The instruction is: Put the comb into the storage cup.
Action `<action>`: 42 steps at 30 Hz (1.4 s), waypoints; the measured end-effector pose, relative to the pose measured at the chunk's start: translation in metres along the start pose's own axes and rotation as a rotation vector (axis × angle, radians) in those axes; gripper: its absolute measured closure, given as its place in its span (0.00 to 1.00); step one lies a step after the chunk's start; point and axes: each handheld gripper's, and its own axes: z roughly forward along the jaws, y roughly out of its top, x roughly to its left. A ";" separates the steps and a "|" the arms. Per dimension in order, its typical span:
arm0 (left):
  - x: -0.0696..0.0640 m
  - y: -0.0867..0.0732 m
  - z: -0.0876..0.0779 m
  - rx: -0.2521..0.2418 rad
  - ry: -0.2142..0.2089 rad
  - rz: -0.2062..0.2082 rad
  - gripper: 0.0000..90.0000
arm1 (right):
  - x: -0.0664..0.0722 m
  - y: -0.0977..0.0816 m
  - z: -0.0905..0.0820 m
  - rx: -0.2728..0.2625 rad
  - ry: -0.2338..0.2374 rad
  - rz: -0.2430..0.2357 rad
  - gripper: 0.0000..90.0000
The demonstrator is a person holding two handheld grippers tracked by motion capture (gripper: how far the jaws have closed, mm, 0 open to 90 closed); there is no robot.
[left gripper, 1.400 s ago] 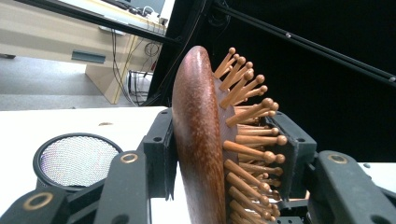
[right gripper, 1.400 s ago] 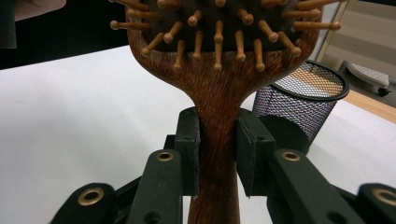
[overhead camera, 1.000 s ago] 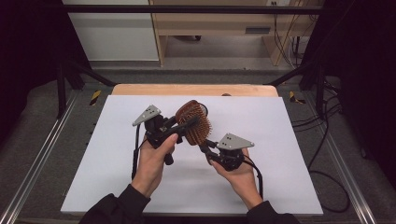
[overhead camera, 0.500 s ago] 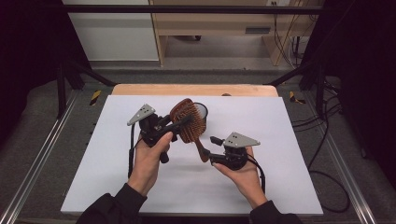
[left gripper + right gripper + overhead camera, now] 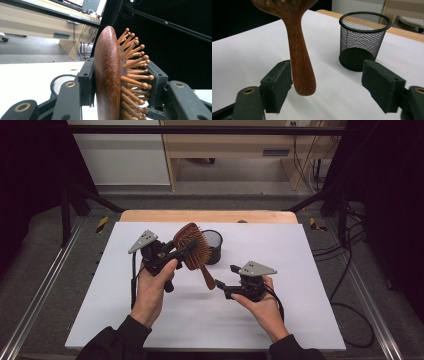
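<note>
The wooden hairbrush [image 5: 192,247] hangs above the middle of the white worktop [image 5: 300,320], toward its far edge, its head clamped between the jaws of the left gripper [image 5: 172,255], one on the smooth back and one on the bristles; its long axis runs down and rightward, handle lowest. The right gripper [image 5: 227,282] has just been opening; the handle tip sits by one pad, the other well clear; the mesh cup [image 5: 212,245] stands just behind the brush.

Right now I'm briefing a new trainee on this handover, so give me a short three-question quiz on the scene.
1. True or false: the left gripper clamps the hairbrush by its head.
2. Which stands open around the brush handle: A) left gripper, B) right gripper?
3. What stands on the table behind the brush?

Key: 1 true; 2 B; 3 a black mesh cup.
</note>
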 end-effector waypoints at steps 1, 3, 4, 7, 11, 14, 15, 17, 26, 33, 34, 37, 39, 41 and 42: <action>0.000 0.000 0.000 0.000 0.002 0.001 0.57 | -0.001 -0.001 0.000 0.005 0.004 0.002 0.23; 0.001 0.000 -0.001 0.001 0.005 0.003 0.57 | -0.001 -0.001 0.000 0.006 0.007 0.007 0.21; 0.001 0.000 -0.001 0.000 0.007 0.004 0.57 | -0.002 -0.001 0.000 0.008 0.010 0.010 0.19; 0.003 0.000 -0.002 -0.002 0.011 0.006 0.57 | -0.003 -0.002 0.000 0.018 0.000 0.004 0.16; 0.003 0.001 -0.002 -0.002 0.012 0.006 0.57 | -0.004 -0.003 0.000 0.026 -0.006 0.006 0.15; 0.003 0.001 -0.002 -0.002 0.014 0.011 0.57 | -0.005 -0.004 0.001 0.032 -0.019 0.006 0.14; 0.003 0.001 -0.003 -0.002 0.014 0.011 0.57 | -0.005 -0.004 0.001 0.035 -0.021 0.007 0.14; 0.003 0.001 -0.003 -0.003 0.015 0.009 0.57 | -0.006 -0.004 0.000 0.036 -0.027 0.007 0.13; 0.004 0.002 -0.003 -0.007 0.017 0.014 0.57 | -0.007 -0.004 -0.001 0.036 -0.030 0.001 0.13; 0.004 0.006 -0.004 -0.014 0.019 0.019 0.57 | -0.008 -0.005 -0.001 0.042 -0.032 -0.006 0.12; 0.004 0.006 -0.005 -0.014 0.019 0.022 0.57 | -0.008 -0.005 -0.001 0.044 -0.033 -0.009 0.12; 0.004 0.007 -0.005 -0.016 0.021 0.025 0.57 | -0.008 -0.005 -0.002 0.043 -0.034 -0.008 0.12; 0.004 0.008 -0.005 -0.019 0.022 0.025 0.57 | -0.008 -0.005 -0.002 0.043 -0.033 -0.010 0.12; 0.005 0.010 -0.005 -0.020 0.023 0.030 0.57 | -0.009 -0.005 -0.002 0.043 -0.034 -0.010 0.12; 0.004 0.011 -0.005 -0.021 0.023 0.030 0.57 | -0.009 -0.005 -0.002 0.043 -0.034 -0.010 0.12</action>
